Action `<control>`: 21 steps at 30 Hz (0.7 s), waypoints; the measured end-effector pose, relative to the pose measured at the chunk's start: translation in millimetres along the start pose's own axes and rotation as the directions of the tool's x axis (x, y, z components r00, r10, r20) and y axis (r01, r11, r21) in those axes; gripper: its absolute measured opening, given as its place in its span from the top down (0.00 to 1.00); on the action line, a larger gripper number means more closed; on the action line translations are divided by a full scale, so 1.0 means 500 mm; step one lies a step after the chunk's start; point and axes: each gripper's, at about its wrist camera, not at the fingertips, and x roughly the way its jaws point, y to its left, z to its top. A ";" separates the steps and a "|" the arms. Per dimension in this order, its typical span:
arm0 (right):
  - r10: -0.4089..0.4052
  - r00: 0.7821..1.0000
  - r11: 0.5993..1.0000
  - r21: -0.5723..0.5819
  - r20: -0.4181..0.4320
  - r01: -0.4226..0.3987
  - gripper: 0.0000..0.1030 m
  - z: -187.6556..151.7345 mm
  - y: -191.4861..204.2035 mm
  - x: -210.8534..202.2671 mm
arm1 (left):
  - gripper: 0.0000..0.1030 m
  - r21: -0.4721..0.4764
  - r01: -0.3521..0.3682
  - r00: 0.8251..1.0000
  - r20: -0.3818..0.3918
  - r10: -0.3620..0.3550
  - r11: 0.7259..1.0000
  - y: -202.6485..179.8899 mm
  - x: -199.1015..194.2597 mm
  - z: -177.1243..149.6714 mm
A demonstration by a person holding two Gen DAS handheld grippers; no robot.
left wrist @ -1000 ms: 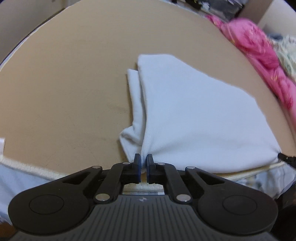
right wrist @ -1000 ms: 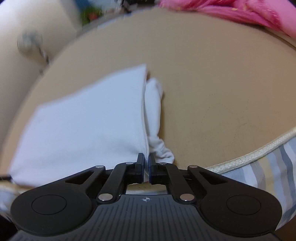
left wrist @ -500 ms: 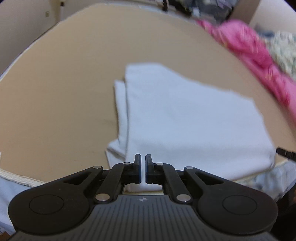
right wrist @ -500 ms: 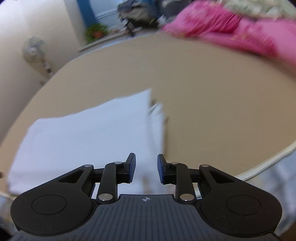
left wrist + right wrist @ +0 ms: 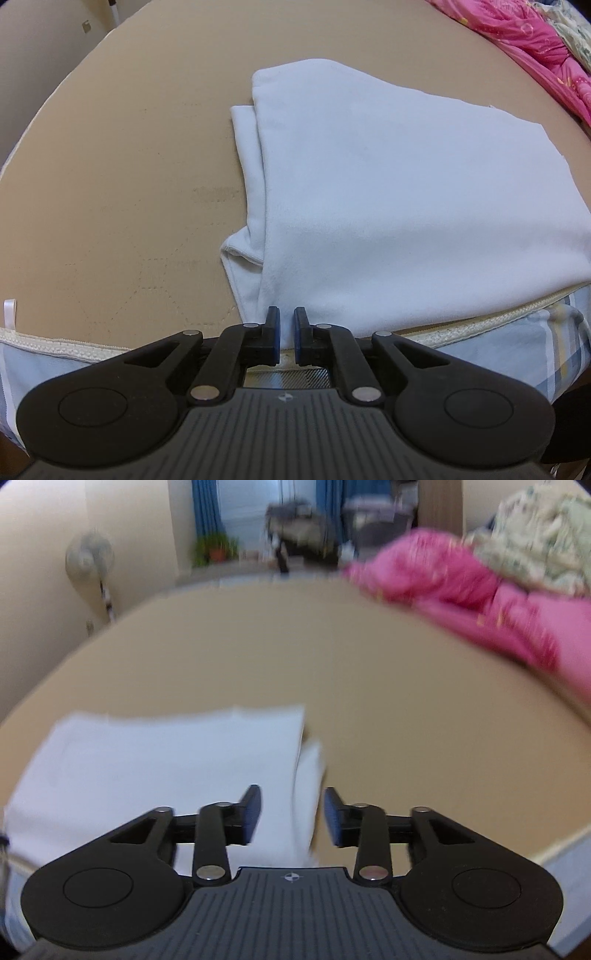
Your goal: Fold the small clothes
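Garment (image 5: 406,192), pale and folded, lies flat at the near edge of the tan mattress (image 5: 129,155): soft, light, floppy, best pinched at a layered corner. Left gripper (image 5: 286,332) fingers nearly shut, empty; right gripper (image 5: 291,814) fingers have just been opening, nothing between them.

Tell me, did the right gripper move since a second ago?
Yes. The right gripper has lifted away from the white cloth; the tan mattress sinks lower in its view, showing more room behind. Its jaws have just been opening, with nothing pinched.
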 end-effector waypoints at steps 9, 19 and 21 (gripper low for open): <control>-0.150 0.987 0.977 0.159 0.051 0.140 0.57 0.005 -0.051 0.042 | 0.65 -0.260 0.128 0.992 0.024 -0.126 0.957 0.117 -0.016 0.006; -0.124 0.992 0.992 0.009 0.000 0.124 0.57 -0.005 -0.019 0.073 | 0.59 -0.427 0.171 0.982 0.005 -0.187 0.888 0.177 0.005 0.017; -0.114 0.993 0.993 0.006 -0.023 0.114 0.57 -0.003 -0.020 0.084 | 0.59 -0.428 0.183 0.981 0.016 -0.195 0.885 0.173 0.000 0.021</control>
